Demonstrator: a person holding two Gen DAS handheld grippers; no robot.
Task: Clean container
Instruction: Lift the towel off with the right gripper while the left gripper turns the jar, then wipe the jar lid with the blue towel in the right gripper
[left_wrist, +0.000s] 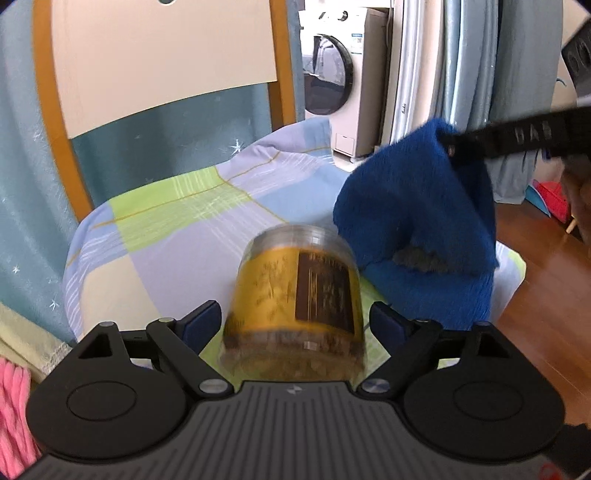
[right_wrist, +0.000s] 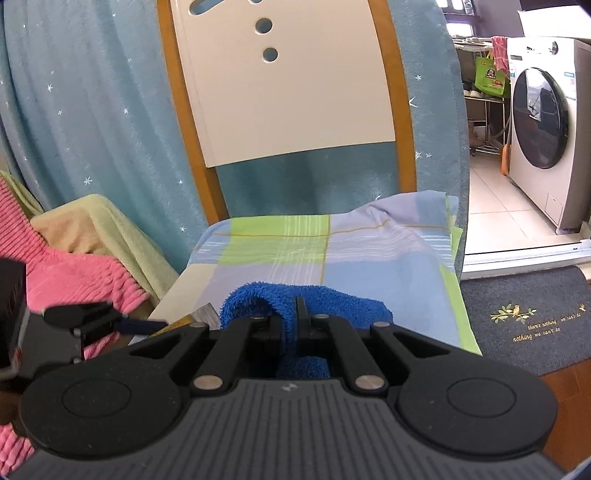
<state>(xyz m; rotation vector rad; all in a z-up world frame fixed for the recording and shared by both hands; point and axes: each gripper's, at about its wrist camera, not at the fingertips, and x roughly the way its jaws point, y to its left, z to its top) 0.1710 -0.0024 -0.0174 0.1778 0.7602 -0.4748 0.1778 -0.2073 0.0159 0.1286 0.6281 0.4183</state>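
The jar is motion-blurred, its label unreadable, its base hidden behind the left tongs.

The jar is lying on the sheet, the cloth hanging to its right, the chair back standing behind.

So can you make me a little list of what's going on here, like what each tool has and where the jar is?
left tool: open, fingers either side of the jar, not clearly touching
right tool: shut on the blue cloth
jar: clear, yellow and brown label, blurred, between the left tool's fingers
blue cloth: fluffy, hanging just right of the jar, by its top
surface: chair covered with a checked sheet
background: washing machine, blue starry curtain, pink towel
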